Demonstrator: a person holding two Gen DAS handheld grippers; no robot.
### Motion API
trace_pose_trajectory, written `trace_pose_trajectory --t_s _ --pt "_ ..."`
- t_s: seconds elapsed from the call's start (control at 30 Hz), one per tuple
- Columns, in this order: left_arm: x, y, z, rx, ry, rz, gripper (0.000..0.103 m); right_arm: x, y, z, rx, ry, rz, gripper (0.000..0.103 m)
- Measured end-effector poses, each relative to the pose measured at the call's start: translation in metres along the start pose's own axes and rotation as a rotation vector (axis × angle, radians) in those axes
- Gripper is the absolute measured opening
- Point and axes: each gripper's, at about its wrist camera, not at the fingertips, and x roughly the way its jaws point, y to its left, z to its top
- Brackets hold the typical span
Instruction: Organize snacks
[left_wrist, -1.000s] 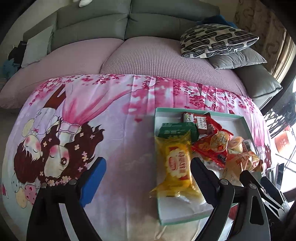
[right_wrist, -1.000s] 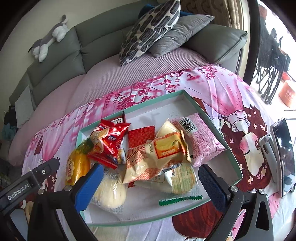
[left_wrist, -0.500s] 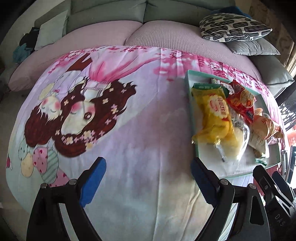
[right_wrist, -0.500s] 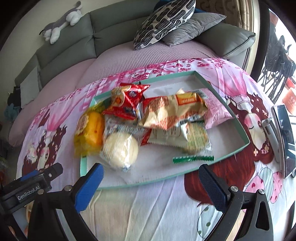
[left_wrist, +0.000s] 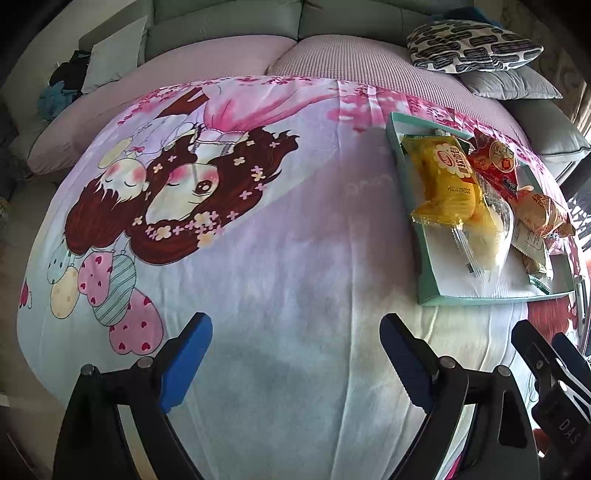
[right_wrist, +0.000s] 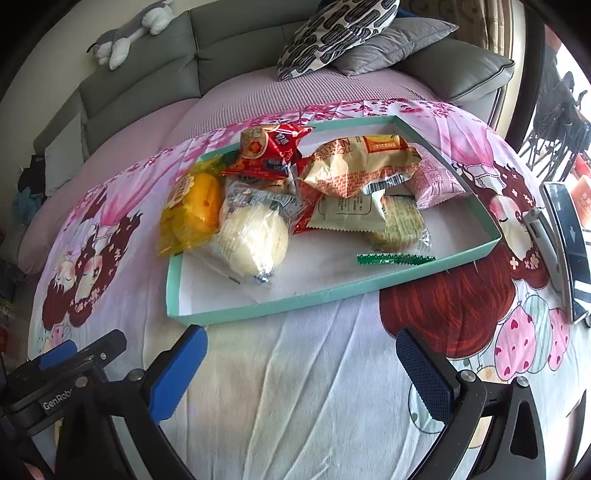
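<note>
Plainly, both grippers hover with jaws wide and holding nothing above the cartoon-printed pink cloth surface (right_wrist: 295, 369): the right gripper (right_wrist: 301, 363) just off the near edge of the shallow teal cardboard tray (right_wrist: 295, 299), the left gripper (left_wrist: 295, 350) well apart from it toward the surface's left side. Most snacks sit heaped in the tray's left and far part, with the yellow plastic cake packet (right_wrist: 192, 210) spilling over its left wall beside the clear-wrapped pale round bun (right_wrist: 255, 240), and a thin green sachet (right_wrist: 395, 259) lying alone near the front wall. A sensible next pick, I judge, is the overhanging yellow packet, pinched across its crimped end rather than its soft middle so nothing is squashed or dragged along.
</note>
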Motion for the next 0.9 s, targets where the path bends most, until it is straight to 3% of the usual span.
trace_pose_trajectory --t_s 0.5,0.77,0.9 --pt "-0.006 0.011 -0.005 -0.002 -0.074 0.094 0.092 -0.014 0.015 -0.012 -0.052 -0.128 -0.027 0.103" --pt "-0.001 0.004 -0.002 0.051 -0.09 0.123 0.092 -0.004 0.012 -0.008 -0.078 -0.143 -0.082 0.103" --pt "0.005 0.004 -0.001 0.072 -0.06 0.118 0.092 0.0 0.013 -0.006 -0.094 -0.141 -0.097 0.103"
